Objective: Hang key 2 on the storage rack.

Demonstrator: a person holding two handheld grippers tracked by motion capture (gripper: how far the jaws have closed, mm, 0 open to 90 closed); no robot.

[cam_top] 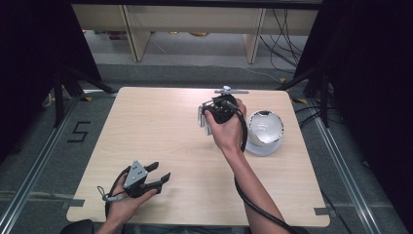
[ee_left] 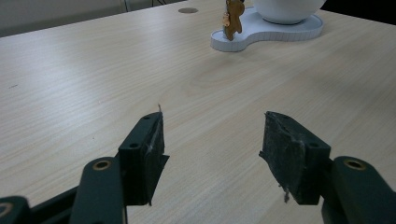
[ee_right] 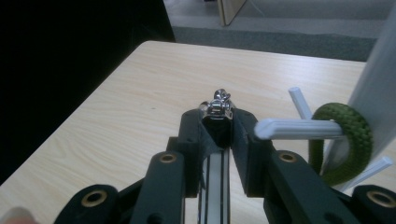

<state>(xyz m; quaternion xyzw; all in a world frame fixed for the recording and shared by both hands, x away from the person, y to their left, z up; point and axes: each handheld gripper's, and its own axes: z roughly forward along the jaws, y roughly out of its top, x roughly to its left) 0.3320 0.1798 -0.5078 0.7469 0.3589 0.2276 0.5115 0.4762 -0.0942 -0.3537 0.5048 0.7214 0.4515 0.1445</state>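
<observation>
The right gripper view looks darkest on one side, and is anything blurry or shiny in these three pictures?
In the right gripper view the left side is black beyond the table edge, and the metal clasp between the jaws glints; the right gripper near the lens is soft. In the left gripper view the left gripper pads are sharp, the white stand farther off hazier. In the high view the round mirror catches bright glare.

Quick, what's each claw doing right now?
Left claw: open, holding nothing, low over the table.
Right claw: closed on a small silver clasp.
</observation>
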